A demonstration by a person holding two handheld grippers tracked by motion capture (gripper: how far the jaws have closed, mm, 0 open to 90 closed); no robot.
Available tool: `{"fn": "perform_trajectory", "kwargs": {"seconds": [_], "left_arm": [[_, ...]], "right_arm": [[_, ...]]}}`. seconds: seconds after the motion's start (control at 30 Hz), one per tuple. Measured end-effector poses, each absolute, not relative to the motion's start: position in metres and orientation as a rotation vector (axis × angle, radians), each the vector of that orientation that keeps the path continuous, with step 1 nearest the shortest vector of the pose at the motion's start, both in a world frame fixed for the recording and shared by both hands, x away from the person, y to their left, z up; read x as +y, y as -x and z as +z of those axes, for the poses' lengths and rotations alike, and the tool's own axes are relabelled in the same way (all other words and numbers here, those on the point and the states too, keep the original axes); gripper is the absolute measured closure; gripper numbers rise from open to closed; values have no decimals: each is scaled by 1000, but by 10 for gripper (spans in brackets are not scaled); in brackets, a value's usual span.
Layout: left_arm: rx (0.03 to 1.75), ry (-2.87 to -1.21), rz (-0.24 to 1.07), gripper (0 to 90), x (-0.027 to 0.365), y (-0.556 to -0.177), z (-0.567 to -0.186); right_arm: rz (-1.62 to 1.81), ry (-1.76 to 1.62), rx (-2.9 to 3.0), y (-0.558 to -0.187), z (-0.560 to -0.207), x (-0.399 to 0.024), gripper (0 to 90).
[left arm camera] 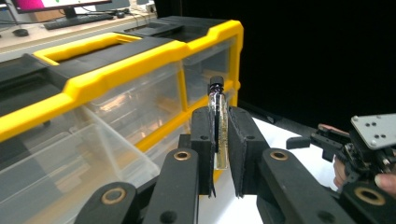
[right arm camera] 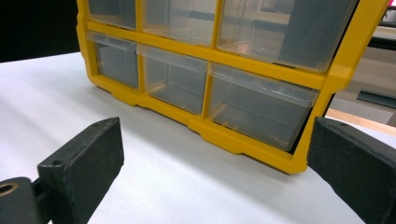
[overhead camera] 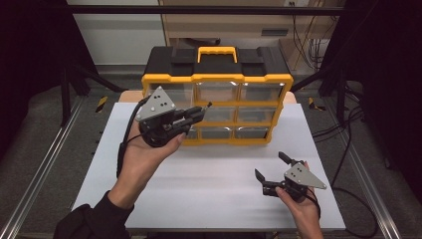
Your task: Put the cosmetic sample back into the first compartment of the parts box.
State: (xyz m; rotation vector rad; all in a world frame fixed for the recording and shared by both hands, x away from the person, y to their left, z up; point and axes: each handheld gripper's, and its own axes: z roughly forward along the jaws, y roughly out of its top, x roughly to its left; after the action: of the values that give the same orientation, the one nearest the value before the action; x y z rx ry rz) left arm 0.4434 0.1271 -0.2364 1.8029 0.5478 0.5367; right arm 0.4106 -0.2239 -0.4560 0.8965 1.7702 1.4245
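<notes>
A yellow-and-black drawer organizer (overhead camera: pixel 217 79) stands at the back of the white table (overhead camera: pixel 209 199), its clear drawers facing me. My left gripper (overhead camera: pixel 196 115) hovers in front of its left and middle columns, shut on a slim glass vial with a black cap (left arm camera: pixel 218 126). In the left gripper view the vial stands upright between the pads, with the yellow frame (left arm camera: pixel 116 70) just behind. One clear drawer (left arm camera: pixel 70 172) at lower left is pulled out. My right gripper (overhead camera: pixel 271 167) rests low at the table's front right, open with nothing between its fingers (right arm camera: pixel 84 163). It faces the organizer's lower drawers (right arm camera: pixel 261 112).
Metal rails (overhead camera: pixel 45 164) run along both table sides. Cables (overhead camera: pixel 343 129) hang off the right edge. A desk with a monitor and keyboard (left arm camera: pixel 70 14) lies beyond the organizer. The white surface (right arm camera: pixel 140 177) stretches between both grippers.
</notes>
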Motion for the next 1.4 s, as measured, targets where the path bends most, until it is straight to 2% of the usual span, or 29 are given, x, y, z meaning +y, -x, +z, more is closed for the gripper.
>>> {"fn": "perform_trajectory", "kwargs": {"seconds": [0.77,1.4], "left_arm": [[595,-1767,658,803,148,-451,-220],[652,-1701,686,804,178,-456,-214]], "right_arm": [[1431,-892,1774,-413,-458,-220,23],[1424,-882,1786,-413,-459,-219,21]]}}
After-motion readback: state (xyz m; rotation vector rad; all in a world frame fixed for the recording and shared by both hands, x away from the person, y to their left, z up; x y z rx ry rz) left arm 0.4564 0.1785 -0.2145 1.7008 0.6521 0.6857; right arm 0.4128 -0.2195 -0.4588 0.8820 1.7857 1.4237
